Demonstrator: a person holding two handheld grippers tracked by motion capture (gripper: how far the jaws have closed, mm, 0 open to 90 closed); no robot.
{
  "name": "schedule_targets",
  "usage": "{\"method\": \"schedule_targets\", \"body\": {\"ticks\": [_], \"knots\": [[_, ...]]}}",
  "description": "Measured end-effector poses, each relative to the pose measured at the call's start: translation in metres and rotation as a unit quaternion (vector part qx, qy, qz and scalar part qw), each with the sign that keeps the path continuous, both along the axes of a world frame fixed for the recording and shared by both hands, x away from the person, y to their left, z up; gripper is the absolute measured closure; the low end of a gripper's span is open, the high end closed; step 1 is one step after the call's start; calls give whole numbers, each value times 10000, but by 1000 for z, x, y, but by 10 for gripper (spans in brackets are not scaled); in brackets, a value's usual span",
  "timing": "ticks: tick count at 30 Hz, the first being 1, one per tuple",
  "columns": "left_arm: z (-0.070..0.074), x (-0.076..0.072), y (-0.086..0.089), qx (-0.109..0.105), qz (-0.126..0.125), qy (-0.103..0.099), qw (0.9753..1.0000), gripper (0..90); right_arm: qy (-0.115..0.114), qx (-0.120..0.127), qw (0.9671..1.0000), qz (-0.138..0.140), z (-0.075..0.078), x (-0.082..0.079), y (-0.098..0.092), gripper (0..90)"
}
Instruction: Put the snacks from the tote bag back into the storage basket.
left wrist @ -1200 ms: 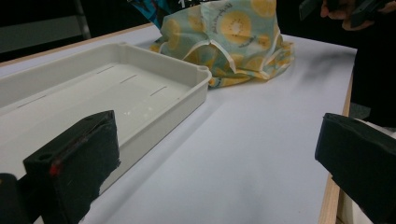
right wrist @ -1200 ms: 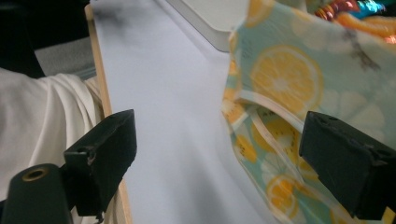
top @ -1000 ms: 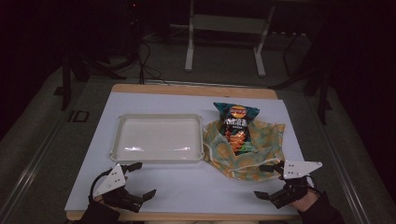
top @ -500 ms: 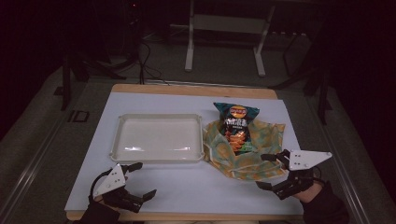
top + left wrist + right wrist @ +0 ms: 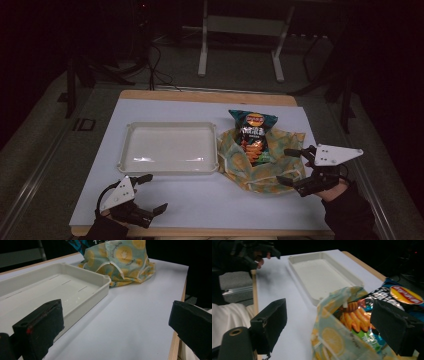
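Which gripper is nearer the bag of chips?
Right. The right gripper is at the blue chip bag's right side; the left gripper sits near the table's near-left edge.

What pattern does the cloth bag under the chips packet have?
Pale teal cloth bag printed with yellow citrus slices, cream trim; clearest in the left gripper view.

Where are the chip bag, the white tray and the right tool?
chip bag [image 5: 252, 131], high view, on its printed front.
white tray [image 5: 170, 149], high view, on its bare floor.
right tool [image 5: 291, 166], high view, midway between its open tips, beside the patterned cloth [image 5: 231, 161].
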State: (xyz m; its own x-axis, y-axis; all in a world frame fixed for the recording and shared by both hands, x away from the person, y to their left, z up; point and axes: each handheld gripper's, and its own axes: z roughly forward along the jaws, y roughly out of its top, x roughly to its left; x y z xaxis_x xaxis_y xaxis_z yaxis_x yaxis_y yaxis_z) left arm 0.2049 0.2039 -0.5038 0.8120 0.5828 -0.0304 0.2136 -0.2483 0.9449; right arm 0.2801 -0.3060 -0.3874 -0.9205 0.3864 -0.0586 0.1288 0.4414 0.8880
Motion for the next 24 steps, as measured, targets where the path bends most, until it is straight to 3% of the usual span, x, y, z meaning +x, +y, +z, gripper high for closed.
{"method": "schedule_targets", "body": {"ticks": [16, 24], "knots": [[0, 0, 0, 22, 8, 1, 10000, 3, -229, 108, 9985, -480, 15, 35, -4, 156], [0, 0, 0, 40, 10, 3, 10000, 3, -198, 122, 9971, -728, 15, 58, -8, 169]]}}
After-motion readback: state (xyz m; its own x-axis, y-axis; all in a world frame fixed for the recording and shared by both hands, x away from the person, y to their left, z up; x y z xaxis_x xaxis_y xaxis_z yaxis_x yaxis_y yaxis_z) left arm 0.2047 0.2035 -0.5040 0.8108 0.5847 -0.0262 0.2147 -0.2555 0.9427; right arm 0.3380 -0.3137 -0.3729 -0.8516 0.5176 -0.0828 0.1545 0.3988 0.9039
